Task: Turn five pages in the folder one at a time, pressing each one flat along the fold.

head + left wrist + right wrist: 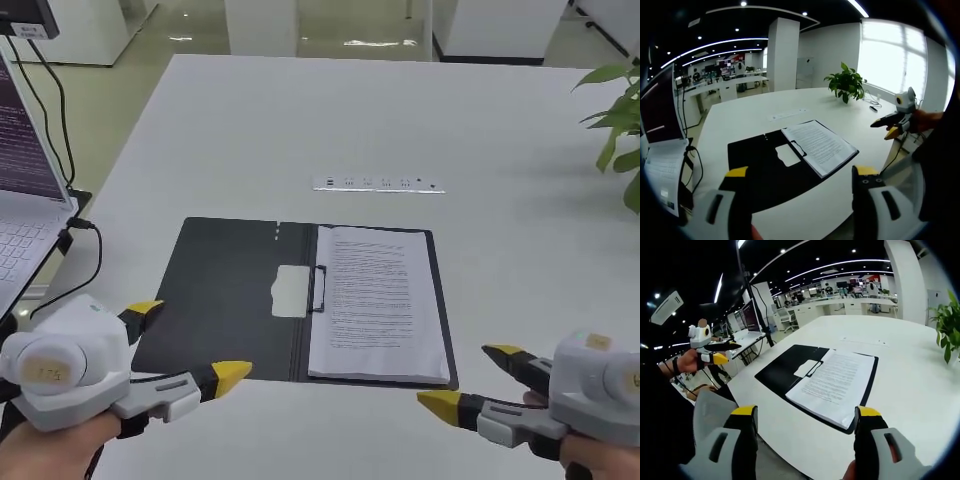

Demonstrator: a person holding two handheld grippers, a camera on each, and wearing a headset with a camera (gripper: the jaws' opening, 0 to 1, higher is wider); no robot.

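A black folder (230, 300) lies open on the white table, with a stack of printed pages (375, 300) on its right half and a metal clip (318, 287) at the fold. In the gripper views the folder (765, 165) (785, 372) and the pages (817, 145) (835, 382) lie ahead of the jaws. My left gripper (188, 345) (802, 172) hovers open near the folder's front left corner, holding nothing. My right gripper (470, 380) (807, 412) hangs open in front of the folder's front right corner, also holding nothing.
A white power strip (378, 184) lies behind the folder. A laptop (25, 200) with cables stands at the left edge of the table (480, 130). A green plant (620, 120) is at the far right.
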